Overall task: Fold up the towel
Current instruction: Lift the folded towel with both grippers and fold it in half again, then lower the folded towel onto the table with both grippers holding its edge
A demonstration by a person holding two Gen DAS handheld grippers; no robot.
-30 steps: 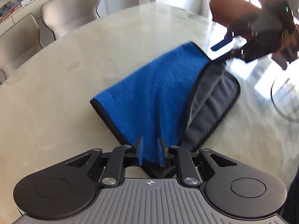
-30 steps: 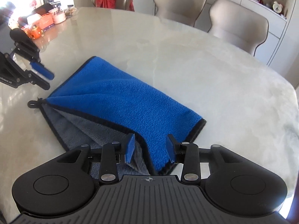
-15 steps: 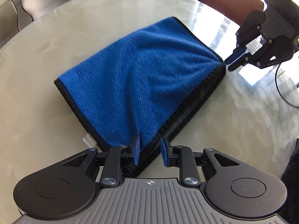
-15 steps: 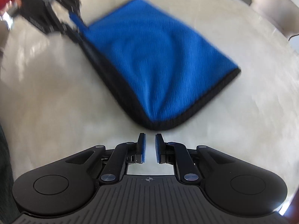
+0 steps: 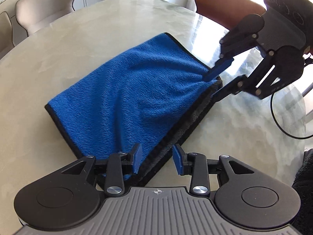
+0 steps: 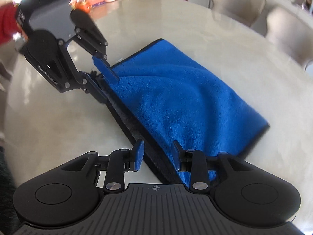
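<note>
A blue towel [image 5: 137, 90] with black trim and a grey underside lies folded on the pale marble table [image 5: 58, 49]; it also shows in the right wrist view [image 6: 185, 98]. My left gripper [image 5: 157, 159] is open, its jaws astride the towel's near corner edge. My right gripper [image 6: 157, 154] is open, its jaws astride the opposite corner of the same long edge. Each gripper shows in the other's view, my right one [image 5: 221, 78] and my left one [image 6: 101, 74], with one blue finger over the towel and the other under its edge.
Beige chairs [image 5: 43, 13] stand along the far side of the table, also seen in the right wrist view [image 6: 287, 33]. A brown chair [image 5: 225, 5] is behind the right gripper. Orange and red items [image 6: 88, 0] sit at the table's far end. A black cable [image 5: 283, 121] loops at right.
Both grippers have opened wider and moved onto the two corners of the towel's folded edge. The towel, half-open a second ago, now lies folded with the blue side up.
</note>
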